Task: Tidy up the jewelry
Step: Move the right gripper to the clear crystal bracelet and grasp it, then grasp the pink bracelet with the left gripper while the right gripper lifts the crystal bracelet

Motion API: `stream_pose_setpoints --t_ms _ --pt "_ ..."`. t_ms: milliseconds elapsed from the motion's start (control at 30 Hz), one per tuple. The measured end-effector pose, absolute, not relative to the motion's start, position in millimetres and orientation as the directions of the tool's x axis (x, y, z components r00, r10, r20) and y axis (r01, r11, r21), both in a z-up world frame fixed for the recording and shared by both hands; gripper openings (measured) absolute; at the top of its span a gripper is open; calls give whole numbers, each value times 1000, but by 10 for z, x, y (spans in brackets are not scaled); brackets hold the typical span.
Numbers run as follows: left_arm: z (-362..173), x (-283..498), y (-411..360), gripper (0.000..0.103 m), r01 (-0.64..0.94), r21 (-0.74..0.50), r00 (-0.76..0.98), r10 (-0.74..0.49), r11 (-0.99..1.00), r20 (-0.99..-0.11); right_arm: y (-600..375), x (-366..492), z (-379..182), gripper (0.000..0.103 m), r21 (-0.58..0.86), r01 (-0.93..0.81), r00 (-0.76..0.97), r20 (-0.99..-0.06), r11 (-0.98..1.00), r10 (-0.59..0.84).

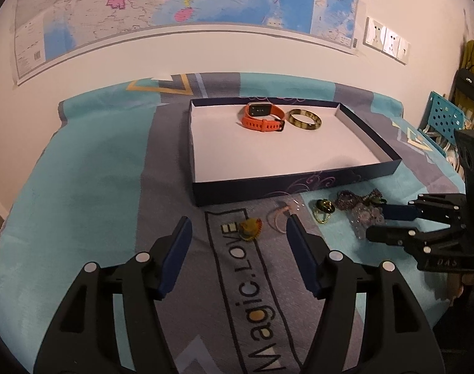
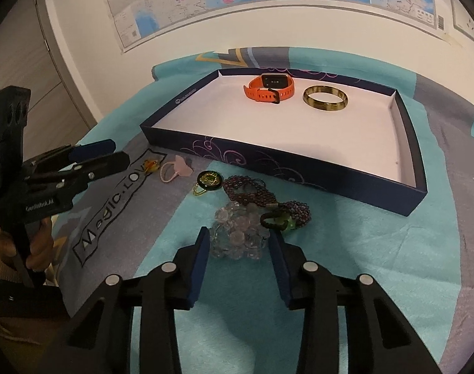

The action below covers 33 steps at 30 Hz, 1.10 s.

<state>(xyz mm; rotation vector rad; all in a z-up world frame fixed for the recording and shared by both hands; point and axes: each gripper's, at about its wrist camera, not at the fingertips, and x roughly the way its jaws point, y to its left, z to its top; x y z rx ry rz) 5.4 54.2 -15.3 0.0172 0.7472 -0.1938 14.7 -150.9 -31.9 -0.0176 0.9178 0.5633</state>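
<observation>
Orange watch (image 2: pixel 269 88) and amber bangle (image 2: pixel 325 98) lie at 12 o'clock in navy box (image 2: pixel 268 159), likely sorted. Right tongs (image 2: pixel 239 243) straddle clear bead bracelet (image 2: pixel 237 237), pads not yet clenched; dark bead strand (image 2: pixel 252 191) tangles at its 12. Left tongs (image 1: pixel 238 229) released, bracketing yellow charm (image 1: pixel 250 229); pink ring (image 1: pixel 280 216) crowds at 2 o'clock on surface (image 1: pixel 81 187)

cloth (image 2: pixel 346 249): fuzzy fabric | box (image 2: pixel 268 162): matt card | bangle (image 2: pixel 325 98): glossy | bead bracelet (image 2: pixel 237 240): clear, shiny
</observation>
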Motion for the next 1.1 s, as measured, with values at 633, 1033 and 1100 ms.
stream_pose_setpoints --t_ms 633,1033,1100 --pt "-182 96 233 62 285 -12 703 -217 959 -677 -1689 -3 -107 8 268 -522 473 -699 810 536" --pt "-305 381 14 41 382 0 638 -264 924 -723 -1846 36 -206 8 300 -483 451 -720 822 528" --pt "-329 416 28 38 387 -19 621 -276 922 -734 -1863 43 -233 8 308 -478 447 -721 822 530"
